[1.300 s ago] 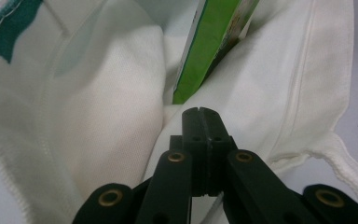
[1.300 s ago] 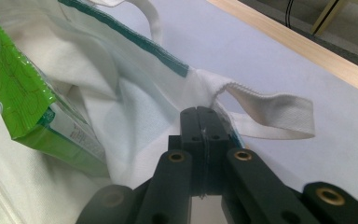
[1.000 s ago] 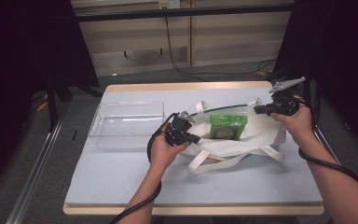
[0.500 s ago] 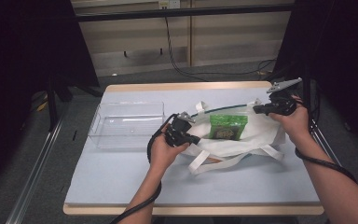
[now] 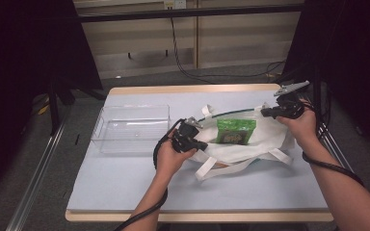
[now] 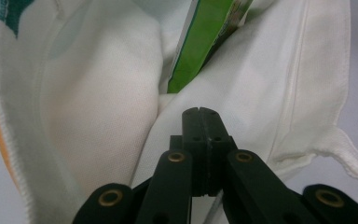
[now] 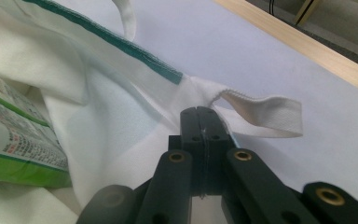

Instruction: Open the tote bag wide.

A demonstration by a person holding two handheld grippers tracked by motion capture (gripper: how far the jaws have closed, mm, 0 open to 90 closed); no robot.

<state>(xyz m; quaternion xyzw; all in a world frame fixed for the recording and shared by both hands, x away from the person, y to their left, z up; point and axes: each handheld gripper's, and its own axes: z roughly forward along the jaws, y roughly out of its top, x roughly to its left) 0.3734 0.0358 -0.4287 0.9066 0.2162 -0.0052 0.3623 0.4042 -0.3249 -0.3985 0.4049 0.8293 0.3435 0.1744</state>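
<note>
On the table [image 5: 125,192], white tote bag [image 5: 265,144] lies right of centre, green packet [image 5: 235,131] in its mouth. Left gripper [image 5: 200,144] clamped on the near rim cloth, right gripper [image 5: 266,112] clamped on the far green-trimmed rim. Versus a second ago: right gripper shifted slightly, left unchanged, bag mouth held open. Clear tray [image 5: 132,127] sits at left.

1. A white tote bag [image 5: 250,144] lies open on the table [image 5: 125,183].
2. The left gripper [image 5: 195,141] and right gripper [image 5: 268,112] pinch its opposite rims.
3. A green packet [image 5: 235,131] sits inside.
4. A clear plastic tray [image 5: 132,128] stands well left of the bag.
</note>
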